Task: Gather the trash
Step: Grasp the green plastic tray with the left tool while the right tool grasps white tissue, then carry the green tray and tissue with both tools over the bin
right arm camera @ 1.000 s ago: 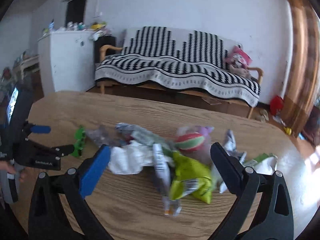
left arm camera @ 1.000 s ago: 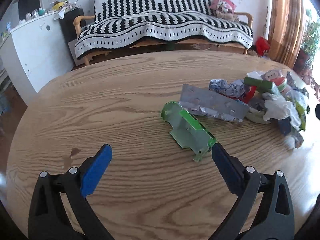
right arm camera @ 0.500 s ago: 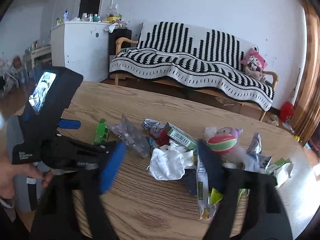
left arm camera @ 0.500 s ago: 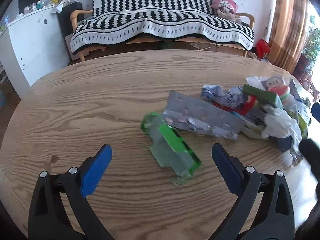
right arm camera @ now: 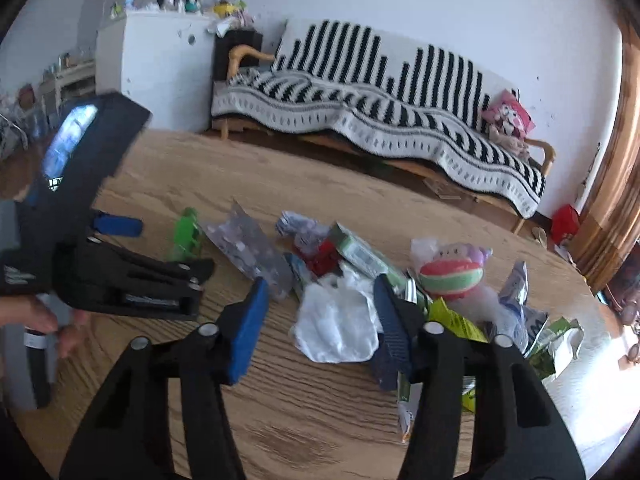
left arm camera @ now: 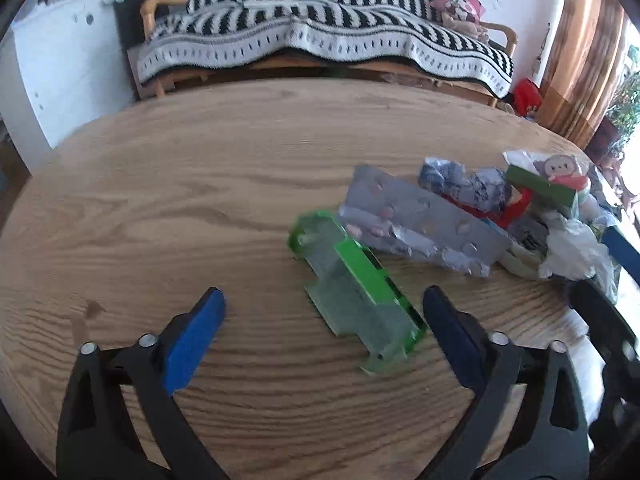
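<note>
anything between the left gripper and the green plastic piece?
Nothing visible. The green plastic piece lies on bare table just ahead of the left gripper, whose fingers are closing with its near end between them. The silver blister sheet sits behind it.

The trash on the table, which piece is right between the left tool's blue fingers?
The green clear plastic tray. It lies alone between the closing left tool, not yet pinched; the silver blister sheet and the other wrappers lie farther off.
</note>
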A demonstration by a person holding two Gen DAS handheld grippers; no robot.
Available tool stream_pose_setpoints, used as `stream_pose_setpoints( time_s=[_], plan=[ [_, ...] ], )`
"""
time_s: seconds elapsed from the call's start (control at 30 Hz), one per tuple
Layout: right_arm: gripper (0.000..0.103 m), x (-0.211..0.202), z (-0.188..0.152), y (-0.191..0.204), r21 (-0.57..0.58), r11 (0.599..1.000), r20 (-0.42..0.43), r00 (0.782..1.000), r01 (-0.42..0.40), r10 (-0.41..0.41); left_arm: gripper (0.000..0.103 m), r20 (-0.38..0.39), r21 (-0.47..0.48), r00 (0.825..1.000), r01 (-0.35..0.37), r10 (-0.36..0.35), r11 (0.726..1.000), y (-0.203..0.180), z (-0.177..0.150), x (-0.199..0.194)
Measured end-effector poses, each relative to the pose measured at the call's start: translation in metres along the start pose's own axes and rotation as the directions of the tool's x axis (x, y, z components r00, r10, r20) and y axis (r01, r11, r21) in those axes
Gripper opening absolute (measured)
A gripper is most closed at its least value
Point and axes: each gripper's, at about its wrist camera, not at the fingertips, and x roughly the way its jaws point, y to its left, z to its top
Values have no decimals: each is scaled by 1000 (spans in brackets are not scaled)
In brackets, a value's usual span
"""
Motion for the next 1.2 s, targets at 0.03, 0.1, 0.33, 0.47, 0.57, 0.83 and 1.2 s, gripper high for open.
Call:
stream_pose_setpoints(
  time_s=[0.03, 0.1, 0.33, 0.47, 0.57, 0.83, 1.2],
  plan=[
    [18, 4, -1, -3, 9, 1000, -18, 1000, -3, 3, 66, 2, 14, 1000, -2, 2, 1000, -2, 0, -2],
    [14, 9, -4, -10, 48, 998, -38, 999, -29, 30, 41, -2, 16, 1000, 24, -24, 1000, -2, -1, -6],
    [9, -16, -1, -23, 125, 989, 63, 995, -80, 73, 21, 30, -47, 992, 127, -126, 991, 7, -13, -30],
    [9, -44, 4, -22, 127, 986, 175, 981, -106, 83, 21, 75, -38, 989, 132, -129, 991, 4, -13, -45],
    [9, -60, 5, -22, 120, 987, 238, 968, -109, 78, 21, 103, -19, 985, 144, -141, 989, 2, -17, -56],
    [8, -96, 6, -45, 178, 980, 379, 925, -89, 16, 21, 75, -19, 982, 173, -171, 985, -2, -19, -53],
    [9, -83, 0, -67, 263, 954, 300, 952, -143, 60, 21, 75, 41, 987, 143, -145, 989, -19, -24, -52]
  ],
)
